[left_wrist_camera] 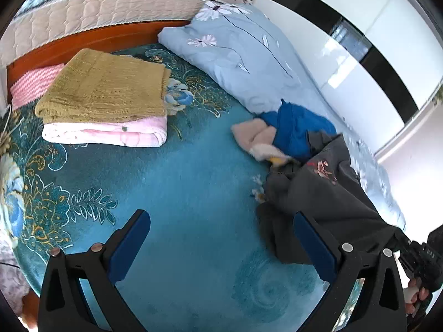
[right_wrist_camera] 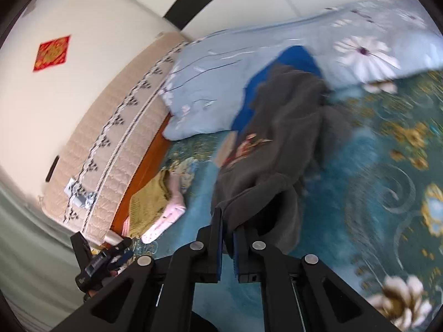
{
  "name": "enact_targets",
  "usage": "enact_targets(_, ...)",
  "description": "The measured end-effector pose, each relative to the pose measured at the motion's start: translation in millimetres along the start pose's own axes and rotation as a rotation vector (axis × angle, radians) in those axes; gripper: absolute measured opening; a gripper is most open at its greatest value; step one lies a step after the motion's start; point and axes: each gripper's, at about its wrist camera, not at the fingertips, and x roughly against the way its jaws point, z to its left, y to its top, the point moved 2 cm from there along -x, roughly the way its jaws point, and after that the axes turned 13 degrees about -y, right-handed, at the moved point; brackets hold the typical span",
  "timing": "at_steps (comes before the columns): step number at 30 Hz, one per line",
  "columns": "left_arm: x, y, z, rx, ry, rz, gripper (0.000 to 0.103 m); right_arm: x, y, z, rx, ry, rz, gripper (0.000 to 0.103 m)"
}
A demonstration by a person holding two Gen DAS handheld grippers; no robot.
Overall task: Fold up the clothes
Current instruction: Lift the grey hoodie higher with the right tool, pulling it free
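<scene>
Stacked folded knits sit far left on the teal bedspread. Left gripper hangs spread wide, empty; right gripper pinches the grey garment, dragging it from the unfolded heap. Next, it needs spreading flat.

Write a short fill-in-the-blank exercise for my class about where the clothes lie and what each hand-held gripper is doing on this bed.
1. The right hand-held gripper is shut on the ____ garment.
2. The left hand-held gripper hangs ____ over the teal bedspread, holding nothing.
3. In the folded stack, the mustard knit lies on top of a ____ item.
4. A ____ garment lies against the pale blue floral pillow.

Missing words: grey; open; pink; blue
</scene>
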Motion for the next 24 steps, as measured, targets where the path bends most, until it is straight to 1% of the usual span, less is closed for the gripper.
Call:
enact_targets(3, -0.8, -4.8, -10.6, -0.032, 0.016, 0.028, 0.103, 10.2, -11.1, -47.7, -0.066, -0.083, -0.016, 0.006)
enact_targets(5, -1.3, -8.0, -17.7, -0.053, 0.027, 0.046, 0.103, 11.9, -18.5, -90.7, -0.157, -0.143, -0.020, 0.006)
enact_targets(6, -3.4, -8.9, -21.4, -0.064, 0.030, 0.053, 0.103, 11.2, -22.3, -101.8, -0.181, -0.161, -0.019, 0.006)
enact_targets(11, -15.1, -13.5, -39.7, -0.116, 0.042, 0.082, 0.103, 1.3, -54.6, -195.6, -0.395, -0.275, 0.007, 0.006)
enact_targets(17, -29.1, -18.9, -61.7, -0.178, 0.057, 0.117, 0.103, -13.2, -82.3, -221.2, -0.450, -0.343, 0.069, 0.007)
enact_targets(19, -33.8, -20.7, -69.1, -0.199, 0.062, 0.129, 0.103, -16.0, -84.5, -223.4, -0.452, -0.359, 0.078, 0.007)
enact_targets(20, -36.1, -21.6, -72.7, -0.209, 0.064, 0.135, 0.103, -16.3, -82.3, -221.0, -0.439, -0.361, 0.078, 0.010)
enact_targets(21, -38.5, -22.5, -76.4, -0.219, 0.067, 0.141, 0.103, -15.4, -80.3, -218.3, -0.421, -0.369, 0.079, 0.011)
enact_targets(22, -40.2, -21.9, -78.0, -0.221, 0.069, 0.141, 0.103, -14.3, -78.7, -216.3, -0.405, -0.380, 0.080, 0.013)
enact_targets(24, -43.6, -20.3, -80.6, -0.221, 0.073, 0.140, 0.103, -11.0, -76.7, -215.6, -0.384, -0.413, 0.089, 0.023)
